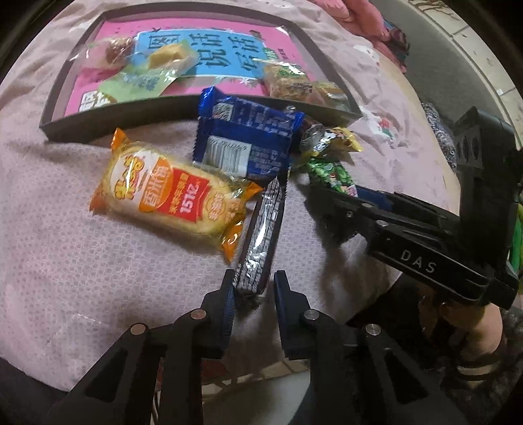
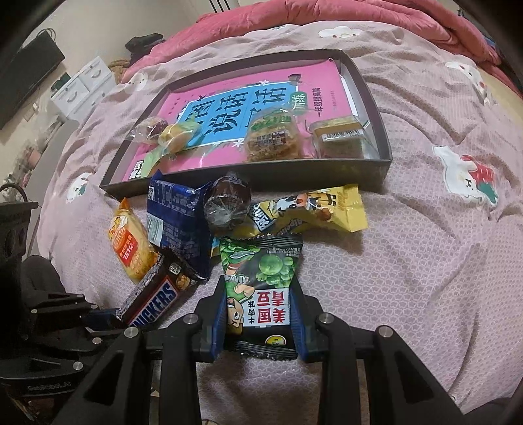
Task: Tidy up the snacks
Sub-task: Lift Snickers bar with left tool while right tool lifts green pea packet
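A brown Snickers bar (image 1: 261, 229) lies on the pink bedsheet, and my left gripper (image 1: 255, 284) is shut on its near end, which the right wrist view shows too. The green pea packet (image 2: 258, 281) sits between the pads of my right gripper (image 2: 260, 314), which is shut on it. Just beyond lie an orange rice cracker pack (image 1: 170, 193), a blue packet (image 1: 245, 140), a yellow packet (image 2: 313, 209) and a clear-wrapped brown sweet (image 2: 228, 202). Behind them a dark shallow box (image 1: 130, 117) holds a pink book with several wrapped snacks on it.
The bed's near edge and floor tiles (image 1: 261, 376) show below my left gripper. A rumpled red quilt (image 2: 327, 19) lies behind the box. White drawers (image 2: 81, 85) stand far left. The person's forearm (image 1: 477, 330) is at lower right.
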Action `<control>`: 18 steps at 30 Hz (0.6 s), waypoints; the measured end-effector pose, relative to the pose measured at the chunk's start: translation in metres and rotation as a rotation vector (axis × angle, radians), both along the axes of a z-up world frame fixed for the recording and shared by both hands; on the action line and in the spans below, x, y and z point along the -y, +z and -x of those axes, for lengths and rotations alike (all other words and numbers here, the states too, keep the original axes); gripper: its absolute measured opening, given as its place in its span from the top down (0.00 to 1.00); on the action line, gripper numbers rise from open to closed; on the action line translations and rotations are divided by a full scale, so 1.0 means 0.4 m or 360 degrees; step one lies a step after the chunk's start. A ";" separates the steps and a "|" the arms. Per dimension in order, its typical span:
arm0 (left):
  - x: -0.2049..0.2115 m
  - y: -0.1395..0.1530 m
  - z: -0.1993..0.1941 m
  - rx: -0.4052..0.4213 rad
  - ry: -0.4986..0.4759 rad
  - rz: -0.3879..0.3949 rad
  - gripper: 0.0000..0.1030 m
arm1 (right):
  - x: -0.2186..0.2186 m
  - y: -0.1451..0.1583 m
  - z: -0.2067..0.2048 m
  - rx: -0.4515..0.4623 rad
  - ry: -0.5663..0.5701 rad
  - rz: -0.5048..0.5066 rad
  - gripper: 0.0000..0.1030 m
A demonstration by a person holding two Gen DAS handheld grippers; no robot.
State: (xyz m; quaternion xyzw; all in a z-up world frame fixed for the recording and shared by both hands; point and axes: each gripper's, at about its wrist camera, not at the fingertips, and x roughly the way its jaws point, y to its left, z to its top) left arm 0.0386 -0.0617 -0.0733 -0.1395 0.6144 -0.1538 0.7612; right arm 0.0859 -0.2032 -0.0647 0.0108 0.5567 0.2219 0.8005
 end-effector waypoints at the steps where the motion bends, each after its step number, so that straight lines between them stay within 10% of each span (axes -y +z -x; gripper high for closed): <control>1: 0.006 0.002 -0.004 0.0014 -0.0007 0.0002 0.78 | 0.000 0.000 0.000 0.0001 0.0001 0.0000 0.67; 18: 0.069 -0.002 -0.061 0.0082 -0.0092 -0.0073 0.83 | 0.001 0.009 0.008 0.0014 0.0009 -0.0035 0.68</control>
